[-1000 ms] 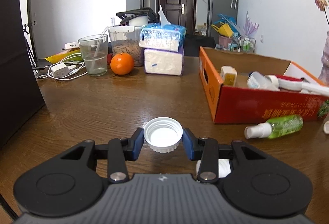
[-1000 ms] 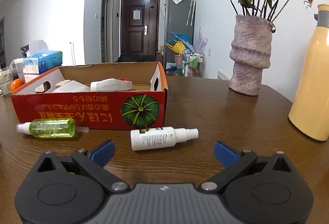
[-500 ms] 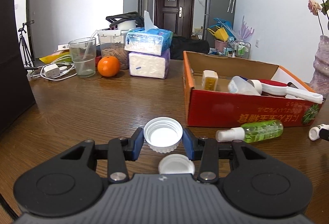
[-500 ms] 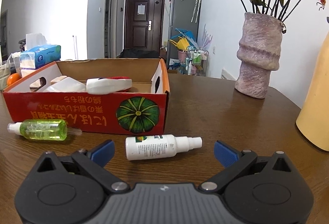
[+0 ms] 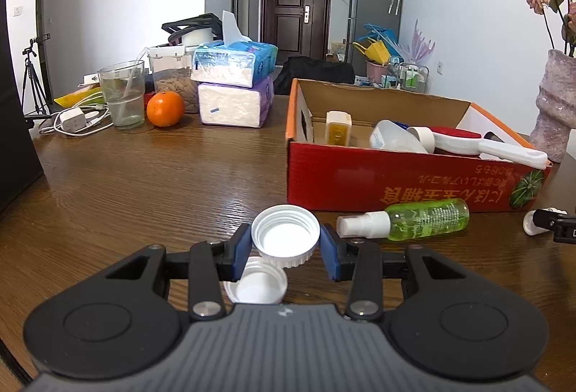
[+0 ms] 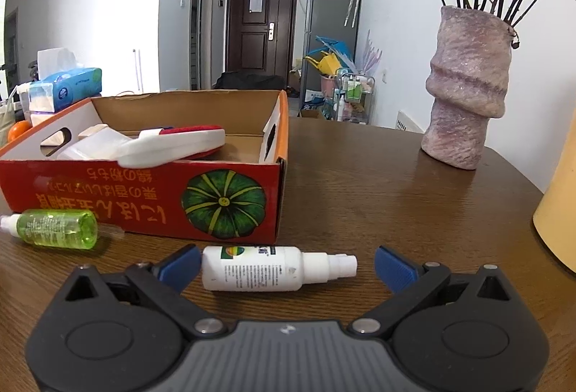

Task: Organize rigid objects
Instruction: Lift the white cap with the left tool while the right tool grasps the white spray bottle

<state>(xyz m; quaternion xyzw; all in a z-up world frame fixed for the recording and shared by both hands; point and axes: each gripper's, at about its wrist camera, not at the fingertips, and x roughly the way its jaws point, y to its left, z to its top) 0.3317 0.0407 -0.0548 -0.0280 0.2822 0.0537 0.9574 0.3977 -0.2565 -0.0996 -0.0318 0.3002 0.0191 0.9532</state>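
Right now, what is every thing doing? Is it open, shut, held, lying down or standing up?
left gripper: shut on a white cap, open side up
second white cap: loose on the table, under the fingers
right gripper: open, around the white spray bottle
white spray bottle: lying down
green spray bottle: lying down
cardboard box: open, things inside
vase: standing up

Cardboard box at right of the left wrist frame, spray bottle lying just before it; tissue packs stacked at upper centre, glass and orange left of them; vase at upper right of the right wrist frame
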